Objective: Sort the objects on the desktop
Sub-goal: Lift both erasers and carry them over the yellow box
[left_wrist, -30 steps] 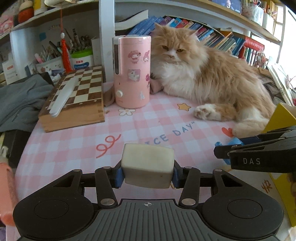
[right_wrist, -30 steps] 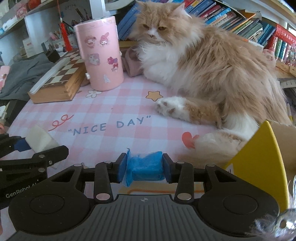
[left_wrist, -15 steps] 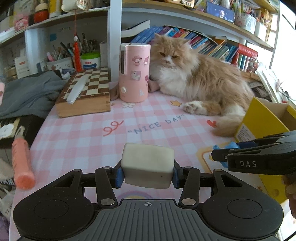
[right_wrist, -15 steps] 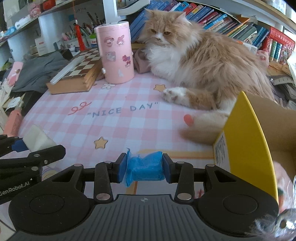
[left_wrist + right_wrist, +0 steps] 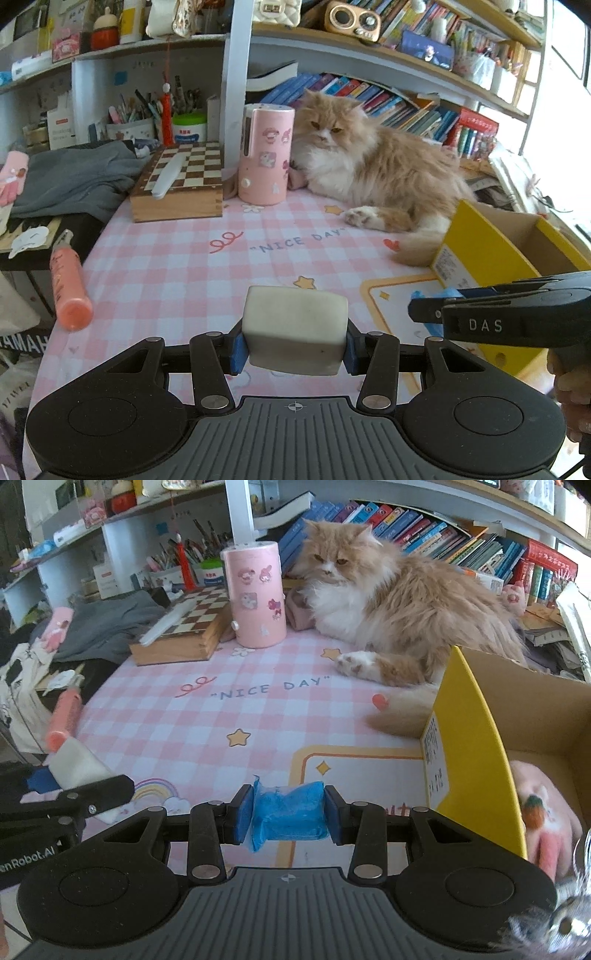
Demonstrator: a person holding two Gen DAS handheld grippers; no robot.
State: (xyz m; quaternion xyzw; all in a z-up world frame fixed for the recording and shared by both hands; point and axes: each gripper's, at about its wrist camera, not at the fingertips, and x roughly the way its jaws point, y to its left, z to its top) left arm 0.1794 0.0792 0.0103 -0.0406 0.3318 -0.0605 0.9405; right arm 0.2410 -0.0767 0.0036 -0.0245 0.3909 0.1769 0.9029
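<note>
Left gripper [image 5: 294, 349] pinching an off-white rounded eraser block [image 5: 295, 328], lower centre; right gripper [image 5: 289, 821] pinching a crinkled blue wrapped packet [image 5: 290, 819]

White block [image 5: 295, 328] in the left gripper [image 5: 293, 345]: matt, smooth, faintly scuffed — looks like rubber or foam, can't tell which. Blue packet [image 5: 290, 818] in the right gripper [image 5: 289, 819]: crinkly, glossy plastic wrap. Both grippers matt black plastic with ribbed bodies, blue pads and bright metal pivots. Box [image 5: 480, 738] at the mat's right edge — yellow printed card outside, raw brown cardboard inside. Mat [image 5: 207, 266] smooth, low sheen. Chessboard case [image 5: 181, 192] lacquered wood. Pink canister [image 5: 264, 155] satin plastic.
</note>
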